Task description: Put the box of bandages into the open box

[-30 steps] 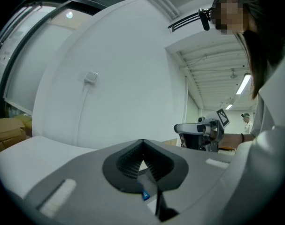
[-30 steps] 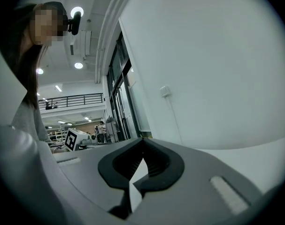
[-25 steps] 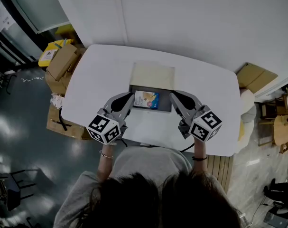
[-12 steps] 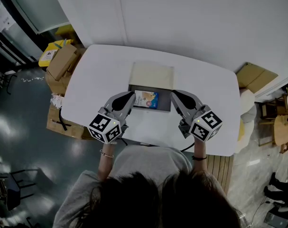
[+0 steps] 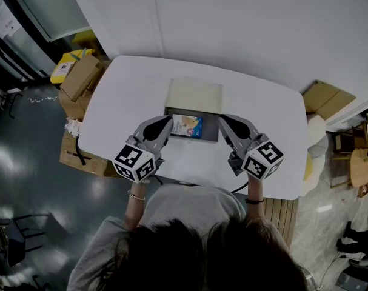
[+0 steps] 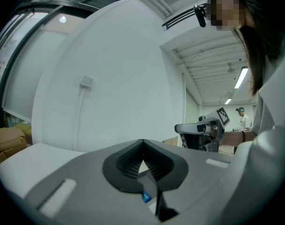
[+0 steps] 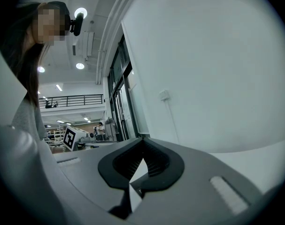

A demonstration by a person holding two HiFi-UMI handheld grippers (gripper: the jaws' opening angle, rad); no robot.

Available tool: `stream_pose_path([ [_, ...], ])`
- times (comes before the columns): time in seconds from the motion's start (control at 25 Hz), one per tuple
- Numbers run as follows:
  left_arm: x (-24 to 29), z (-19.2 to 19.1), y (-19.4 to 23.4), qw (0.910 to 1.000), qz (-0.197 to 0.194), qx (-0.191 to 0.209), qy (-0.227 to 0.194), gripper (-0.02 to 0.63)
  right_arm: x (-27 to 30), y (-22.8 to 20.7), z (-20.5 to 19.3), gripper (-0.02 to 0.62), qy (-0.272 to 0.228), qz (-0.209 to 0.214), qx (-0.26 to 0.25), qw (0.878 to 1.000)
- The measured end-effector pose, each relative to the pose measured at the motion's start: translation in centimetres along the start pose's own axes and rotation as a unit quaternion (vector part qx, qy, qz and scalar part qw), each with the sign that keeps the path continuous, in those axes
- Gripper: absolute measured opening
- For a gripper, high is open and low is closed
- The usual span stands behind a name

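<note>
On the white table stands the open box, dark inside, its pale lid folded back away from me. The box of bandages, blue and white with a picture, lies flat inside it, toward the left. My left gripper is shut, its tips at the box's left rim. The right gripper is shut at the right rim. Neither one holds anything. In the left gripper view the closed jaws leave a small slit where a blue corner of the bandage box shows. The right gripper view shows its closed jaws.
Cardboard boxes and a yellow item sit on the floor left of the table. More cardboard lies to the right. A white wall runs behind the table. The table's near edge is just in front of my body.
</note>
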State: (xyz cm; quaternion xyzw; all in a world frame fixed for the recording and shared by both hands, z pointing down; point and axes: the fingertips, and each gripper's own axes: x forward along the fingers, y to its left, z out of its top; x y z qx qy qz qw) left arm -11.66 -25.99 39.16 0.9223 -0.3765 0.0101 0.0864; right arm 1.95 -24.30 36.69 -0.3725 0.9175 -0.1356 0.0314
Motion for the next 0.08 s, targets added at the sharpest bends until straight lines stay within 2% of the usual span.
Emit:
stream_pose_path([
  [0.08, -0.04, -0.05, -0.1, 1.0, -0.001, 0.0, 0.0, -0.006, -0.06, -0.04, -0.05, 0.012, -0.005, -0.001, 0.003, 1.0],
])
